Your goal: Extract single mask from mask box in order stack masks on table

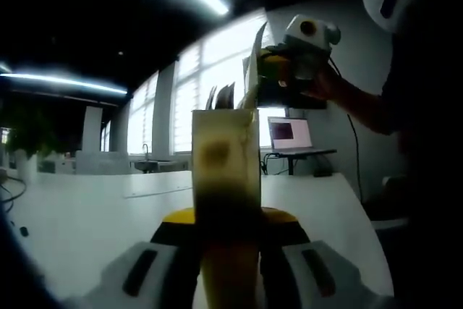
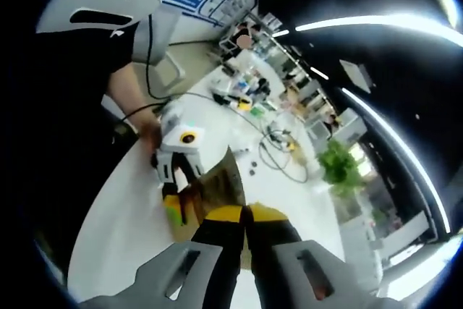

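The left gripper (image 1: 228,251) is clamping its jaws on the mask box (image 1: 225,171), holding it upright. The right gripper (image 1: 271,81), gripped by the person's hand (image 1: 325,85), is hovering above the box's top opening, its jaws pressed together on a mask (image 1: 253,70)

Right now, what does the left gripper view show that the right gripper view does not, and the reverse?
Left gripper view: a laptop and bright windows. Right gripper view: a green plant and cables. Both: the mask box in the left gripper, and the right gripper holding a mask above it.
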Tool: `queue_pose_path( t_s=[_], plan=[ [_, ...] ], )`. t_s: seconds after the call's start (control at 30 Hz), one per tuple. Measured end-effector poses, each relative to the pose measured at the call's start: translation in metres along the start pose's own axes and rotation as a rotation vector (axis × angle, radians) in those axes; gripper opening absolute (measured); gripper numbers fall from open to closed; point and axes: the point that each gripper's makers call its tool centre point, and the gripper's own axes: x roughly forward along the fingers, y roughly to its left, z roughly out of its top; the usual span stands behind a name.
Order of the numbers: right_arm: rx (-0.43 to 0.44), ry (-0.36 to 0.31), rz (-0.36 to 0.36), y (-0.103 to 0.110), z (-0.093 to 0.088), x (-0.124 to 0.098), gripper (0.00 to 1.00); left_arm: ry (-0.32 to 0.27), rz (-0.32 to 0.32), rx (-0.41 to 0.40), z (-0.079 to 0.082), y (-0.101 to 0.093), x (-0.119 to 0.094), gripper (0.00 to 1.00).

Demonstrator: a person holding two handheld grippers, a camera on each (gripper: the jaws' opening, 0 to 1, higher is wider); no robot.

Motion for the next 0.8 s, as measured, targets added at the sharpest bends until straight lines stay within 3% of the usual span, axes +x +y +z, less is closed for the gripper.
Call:
queue_pose_path(
  t_s=[0.8],
  plan=[
    [0.026, -0.026, -0.068, -0.023, 0.017, -0.025, 0.0, 0.001, 0.001, -0.005, 0.0, 0.001, 0.0, 0.33]
  ],
)
